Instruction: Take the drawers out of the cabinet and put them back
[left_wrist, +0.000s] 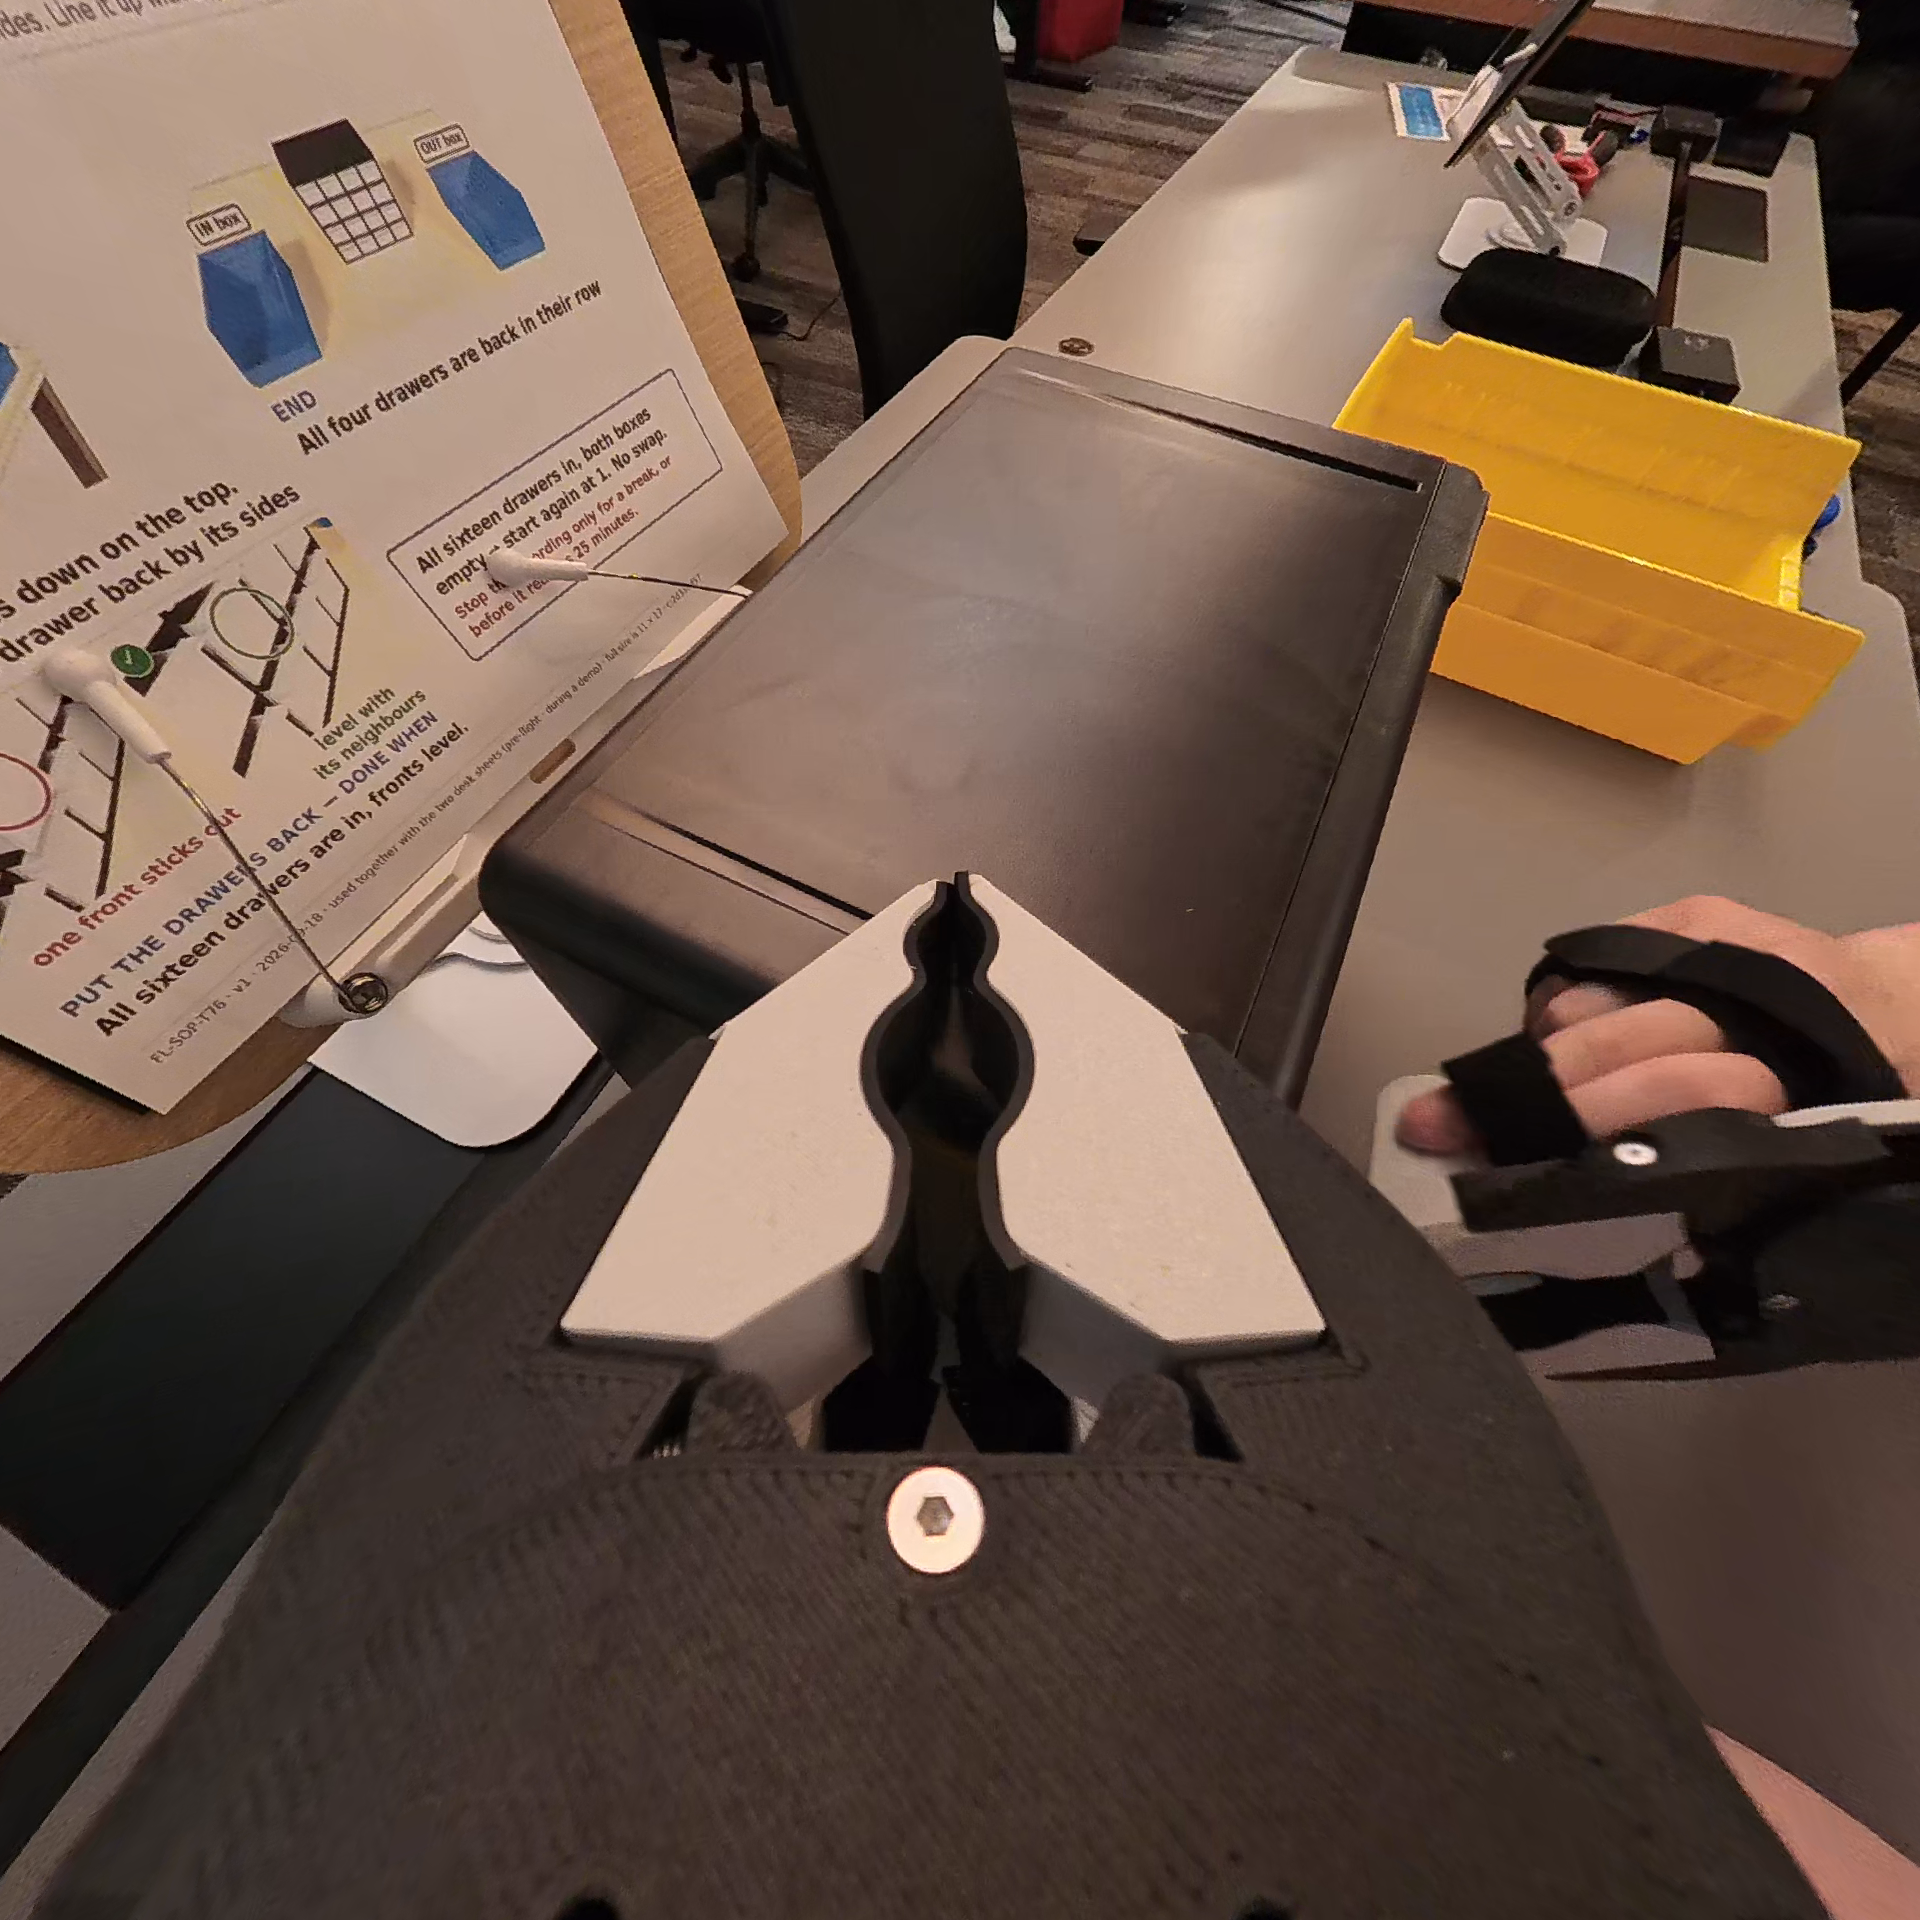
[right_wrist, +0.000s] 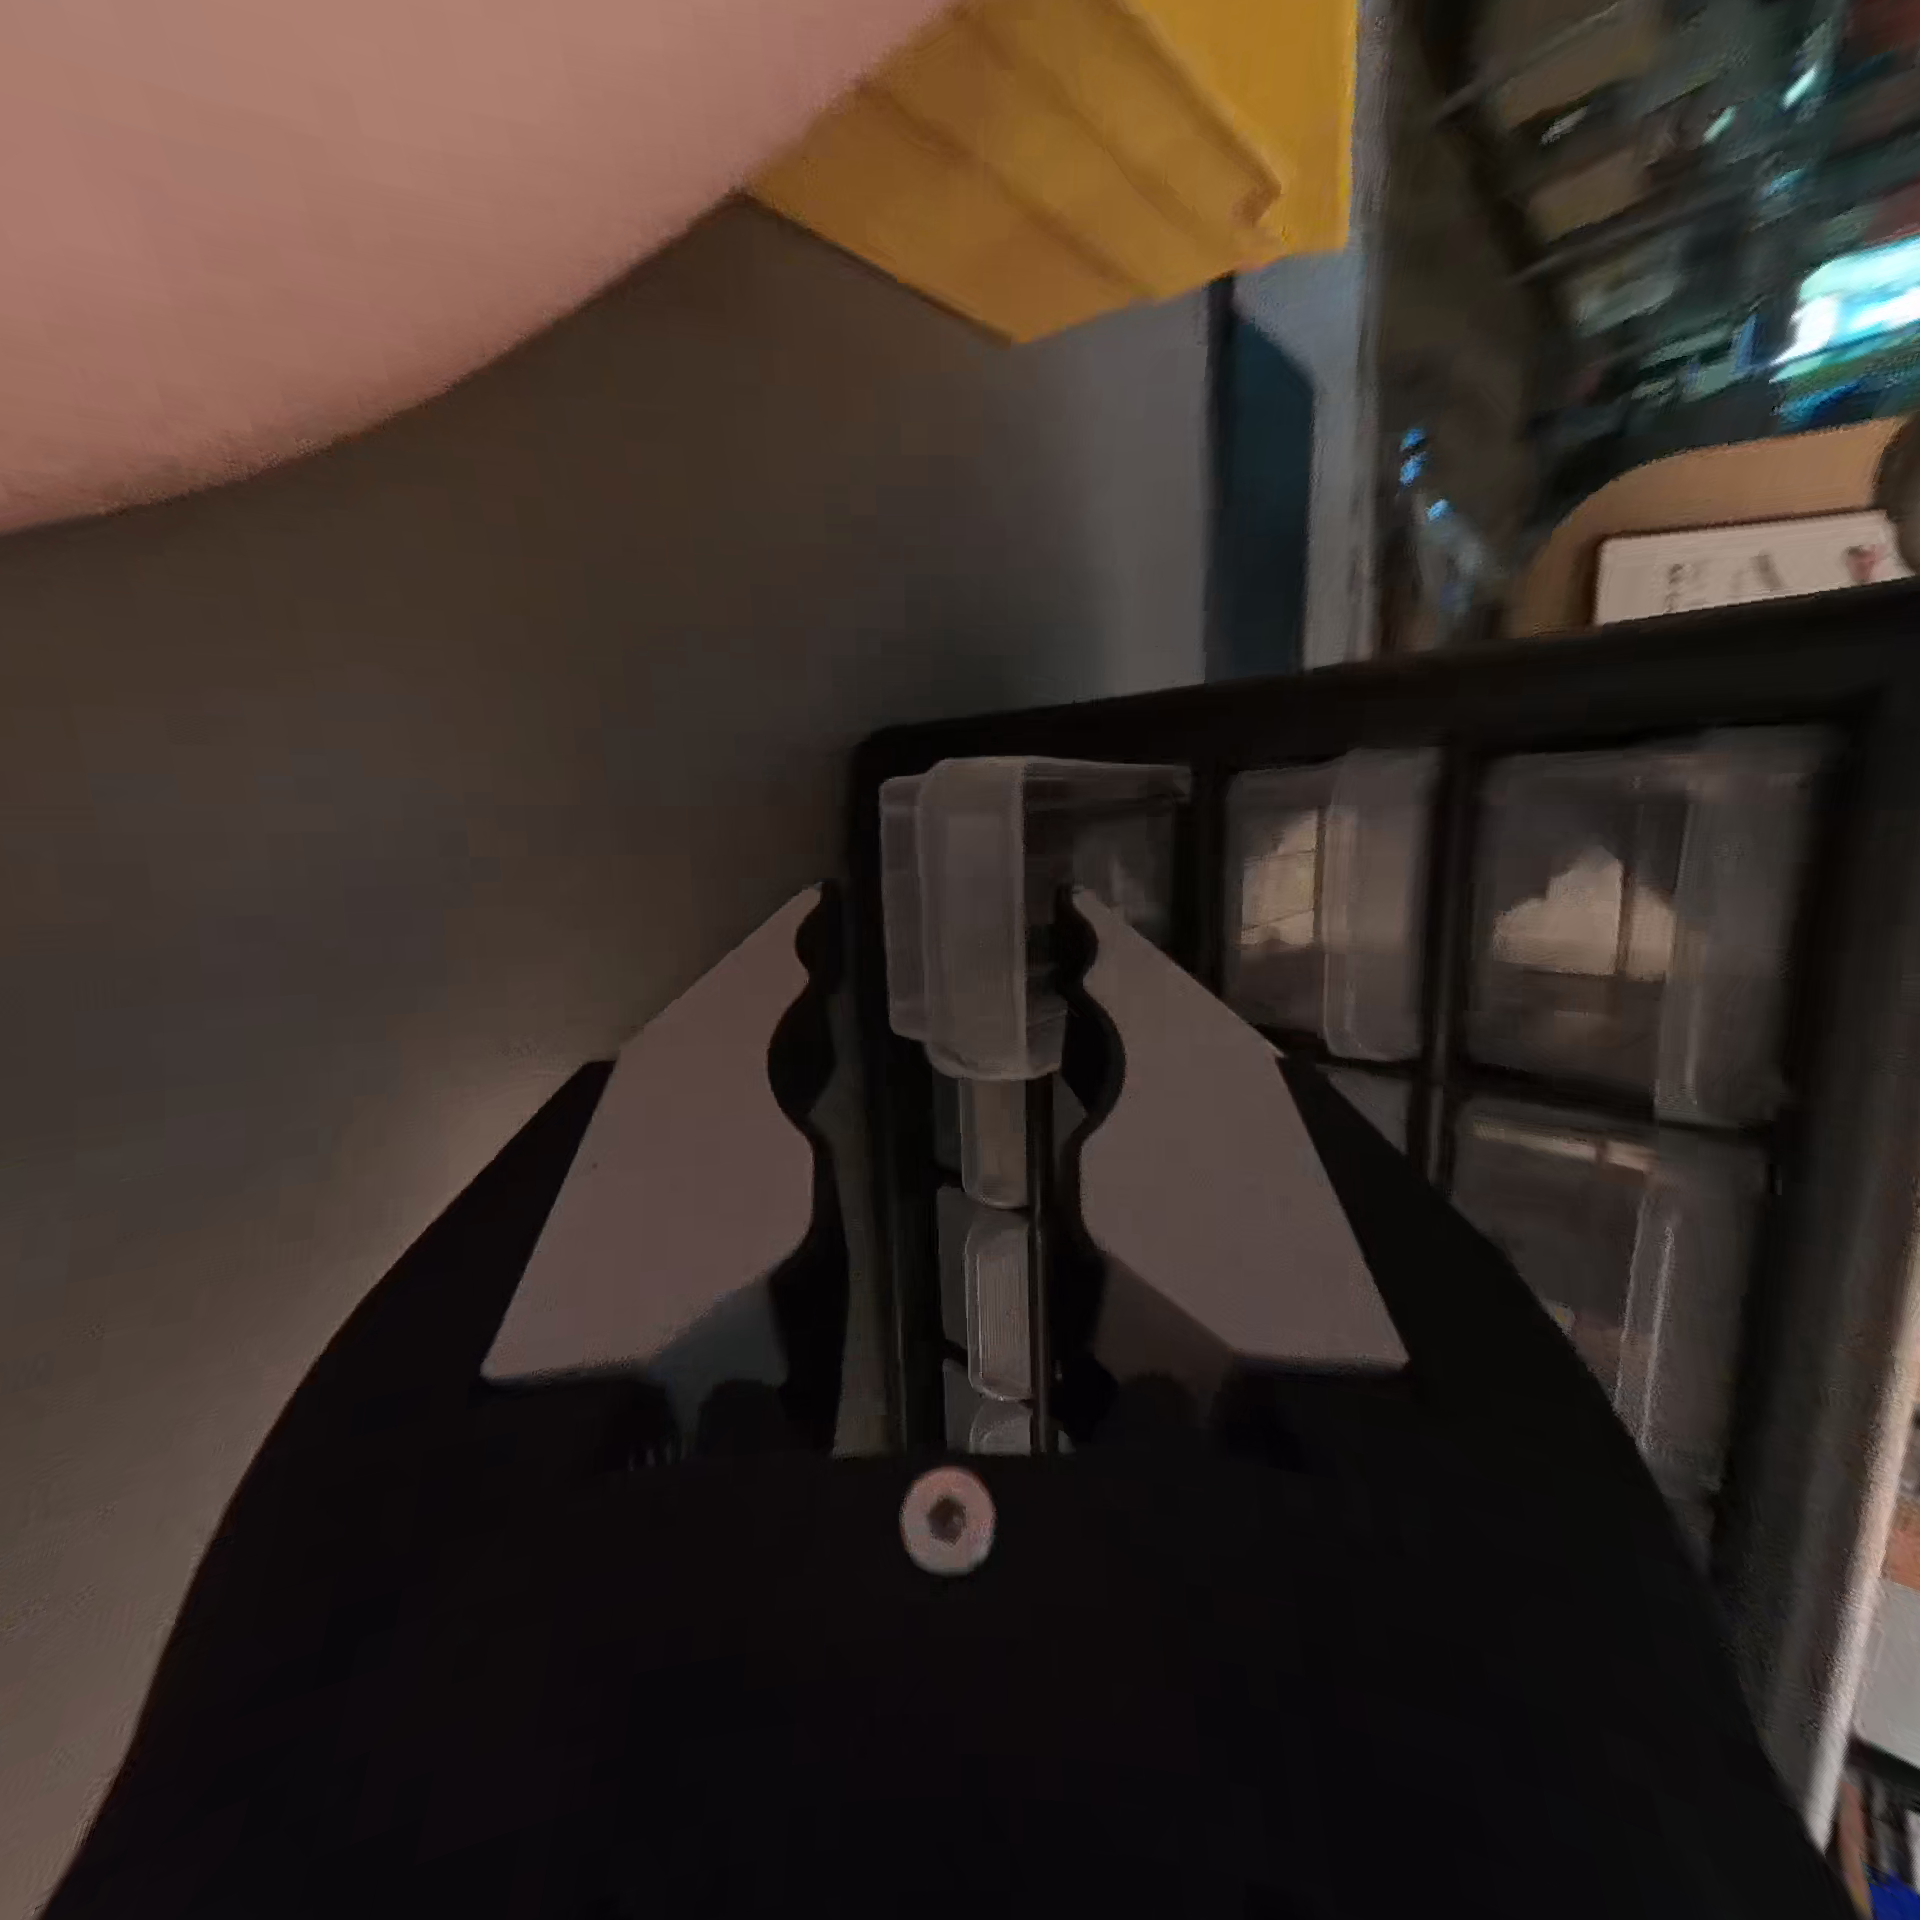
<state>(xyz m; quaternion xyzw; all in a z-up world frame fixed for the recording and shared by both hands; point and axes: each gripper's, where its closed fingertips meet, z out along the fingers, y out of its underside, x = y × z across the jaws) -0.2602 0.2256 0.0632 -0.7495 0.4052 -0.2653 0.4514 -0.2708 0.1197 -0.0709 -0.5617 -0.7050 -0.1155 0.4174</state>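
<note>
Just drawer (right_wrist: 961, 914) between right gripper (right_wrist: 945, 904) fingers

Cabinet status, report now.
Left gripper shut, resting on cabinet top. Right gripper open around drawer handle. Nothing in the way.

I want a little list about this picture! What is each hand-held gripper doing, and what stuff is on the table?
left hand-held gripper: shut, empty, above the cabinet's top
right hand-held gripper: open, fingers either side of a drawer's handle, not yet closed on it
cabinet: black, on the table
drawer: clear plastic, sticking out from the cabinet's edge column
other drawers: clear, look pushed in
bin: yellow, beside the cabinet
instruction sheet: propped on a wooden stand, on the cabinet's other side
</note>
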